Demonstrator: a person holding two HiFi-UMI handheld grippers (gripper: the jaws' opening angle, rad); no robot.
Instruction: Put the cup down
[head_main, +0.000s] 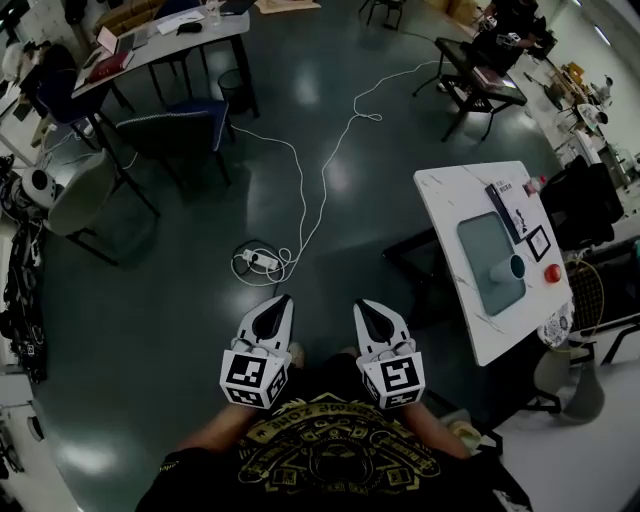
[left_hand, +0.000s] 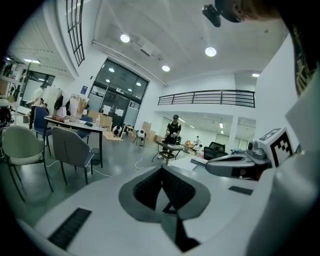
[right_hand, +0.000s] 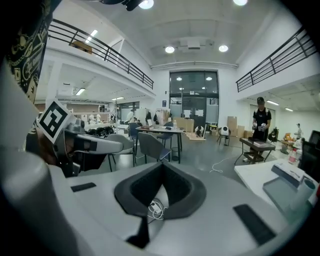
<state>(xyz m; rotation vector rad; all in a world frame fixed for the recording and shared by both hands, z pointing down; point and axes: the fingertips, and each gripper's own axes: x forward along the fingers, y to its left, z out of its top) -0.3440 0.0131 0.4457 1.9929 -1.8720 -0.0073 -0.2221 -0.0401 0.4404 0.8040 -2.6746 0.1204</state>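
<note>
Both grippers low in centre of head view, side by side over dark floor. Left gripper (head_main: 281, 301): jaws pressed together, nothing between. Right gripper (head_main: 366, 305): jaws likewise together, empty. Cup (head_main: 507, 268) at right of frame, on grey-green tray (head_main: 482, 240) atop white table (head_main: 450, 200), well apart from both grippers. White cable and power strip (head_main: 258, 262) on floor above the left gripper.

we are seeing left gripper (head_main: 280, 303) and right gripper (head_main: 365, 306) showing white shells, black pads, black-and-white square markers | table (head_main: 450, 200) showing white, faintly veined | tray (head_main: 480, 235) reading grey-green | cup (head_main: 508, 268) reading teal | button (head_main: 552, 273) reading red | shirt (head_main: 330, 455) showing black with gold print | floor (head_main: 150, 300) looking dark green-grey
</note>
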